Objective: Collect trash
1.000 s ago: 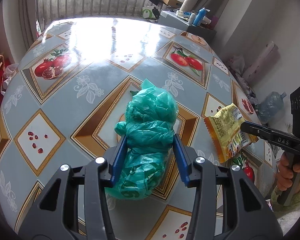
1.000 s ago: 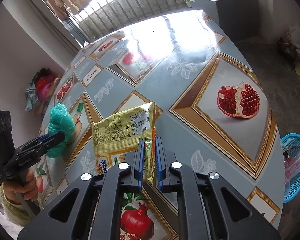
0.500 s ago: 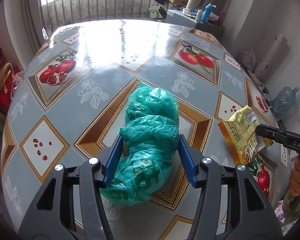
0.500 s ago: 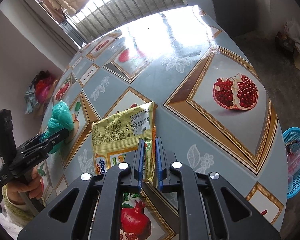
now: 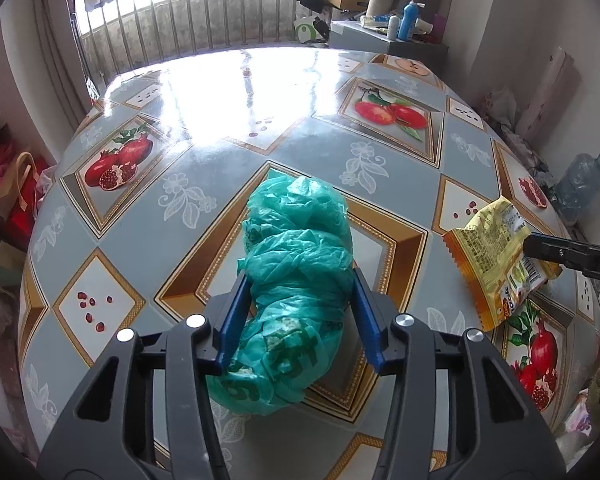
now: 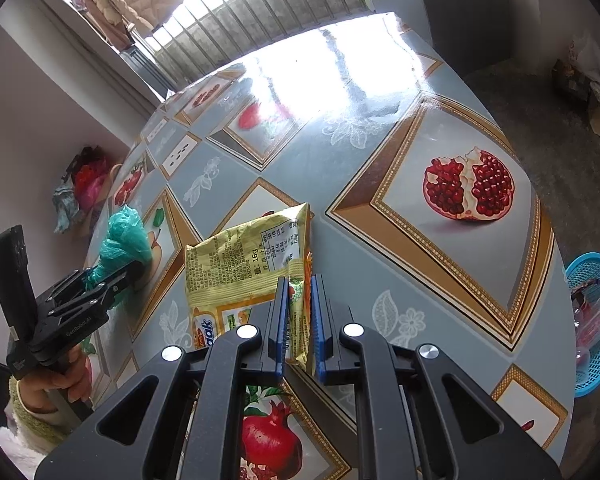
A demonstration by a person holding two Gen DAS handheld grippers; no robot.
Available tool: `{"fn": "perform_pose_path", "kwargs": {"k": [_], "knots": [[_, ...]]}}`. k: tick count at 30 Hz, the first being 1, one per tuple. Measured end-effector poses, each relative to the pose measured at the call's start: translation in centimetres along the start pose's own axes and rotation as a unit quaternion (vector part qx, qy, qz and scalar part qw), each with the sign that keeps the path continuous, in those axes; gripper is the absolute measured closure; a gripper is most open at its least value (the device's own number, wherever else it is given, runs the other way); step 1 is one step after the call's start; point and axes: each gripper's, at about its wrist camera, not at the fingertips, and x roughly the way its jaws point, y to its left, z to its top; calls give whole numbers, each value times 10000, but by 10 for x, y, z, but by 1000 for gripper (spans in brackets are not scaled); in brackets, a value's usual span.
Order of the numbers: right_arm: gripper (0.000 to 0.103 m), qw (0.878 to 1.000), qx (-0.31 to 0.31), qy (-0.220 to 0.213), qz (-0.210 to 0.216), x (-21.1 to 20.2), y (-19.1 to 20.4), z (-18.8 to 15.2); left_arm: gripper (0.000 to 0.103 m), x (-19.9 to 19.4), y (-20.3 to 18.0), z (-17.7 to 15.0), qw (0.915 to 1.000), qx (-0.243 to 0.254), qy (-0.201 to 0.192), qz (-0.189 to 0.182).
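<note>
left gripper [image 5: 298, 300]: closing, pads pressing green bag [image 5: 296, 276] | yellow wrapper [image 5: 496, 256]: pinched by right gripper [image 5: 540, 246]

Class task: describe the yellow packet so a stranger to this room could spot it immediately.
Start at the big table covered in a fruit-print cloth. Near its edge, beside the large split pomegranate picture, the right gripper pinches the yellow snack packet. Unlike the crumpled green plastic bag nearby, it is flat, printed and crimped along its edges.

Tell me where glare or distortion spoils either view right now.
Left wrist view: window glare whites out the far fruit-patterned tabletop; the crumpled green plastic bag stays sharp. Right wrist view: the same glare patch, fisheye bending the edges; the yellow snack packet is legible.
</note>
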Motion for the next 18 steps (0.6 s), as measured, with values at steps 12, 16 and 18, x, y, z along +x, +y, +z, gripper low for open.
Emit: {"fn": "perform_pose_path", "kwargs": {"k": [12, 16, 18], "knots": [[92, 9999, 16, -94, 93, -13, -4, 4, 57, -13, -4, 0, 9998, 118, -184, 43], [92, 9999, -4, -127, 97, -18, -5, 4, 57, -17, -5, 1, 9995, 181, -247, 61], [92, 9999, -16, -142, 90, -21, -5, 5, 57, -20, -6, 1, 9993, 220, -294, 97]]}}
